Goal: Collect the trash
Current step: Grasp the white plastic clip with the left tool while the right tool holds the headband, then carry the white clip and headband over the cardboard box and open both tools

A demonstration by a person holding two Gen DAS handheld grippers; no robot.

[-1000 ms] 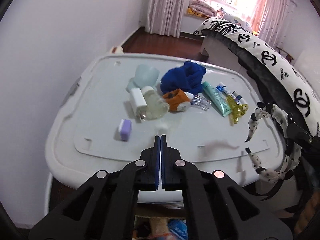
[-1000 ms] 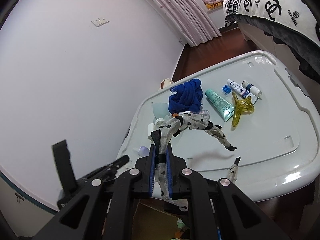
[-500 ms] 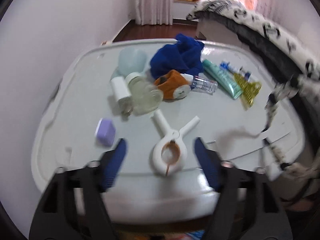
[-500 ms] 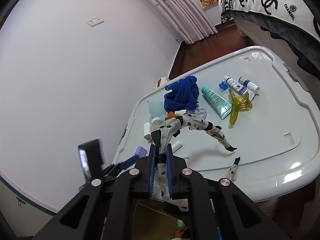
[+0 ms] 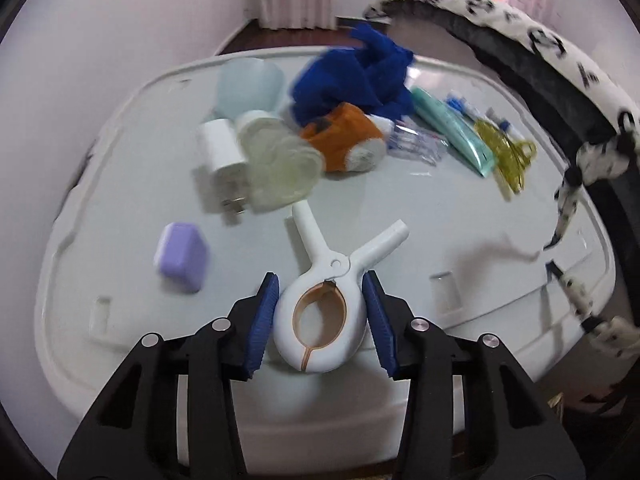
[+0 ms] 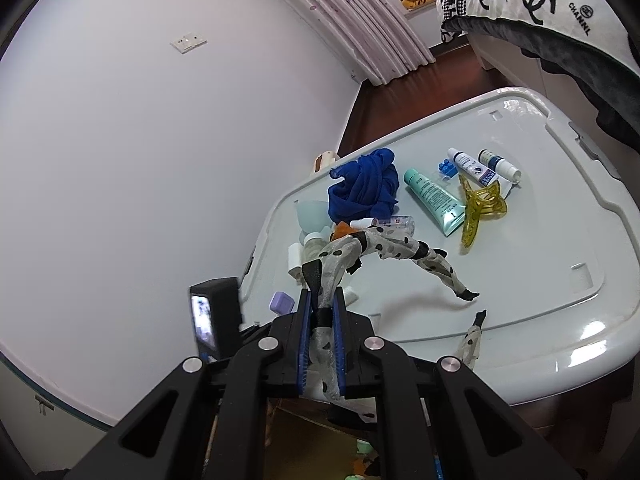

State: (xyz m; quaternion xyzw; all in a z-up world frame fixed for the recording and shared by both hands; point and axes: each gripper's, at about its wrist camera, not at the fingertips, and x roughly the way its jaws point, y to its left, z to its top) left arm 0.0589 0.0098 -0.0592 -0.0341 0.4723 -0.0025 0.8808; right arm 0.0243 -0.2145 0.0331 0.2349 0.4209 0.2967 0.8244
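Barely started: right gripper (image 6: 321, 330) clamped the spotted scarf (image 6: 384, 246), left gripper (image 5: 322, 318) was closing around the white clip (image 5: 325, 320), clutter at 12 o'clock left.

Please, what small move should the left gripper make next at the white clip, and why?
Probably finish closing. The left gripper has just been closing, and the white clip on the grey lid sits between its blue pads, which seem not yet to press it. The right gripper is shut on the spotted scarf.
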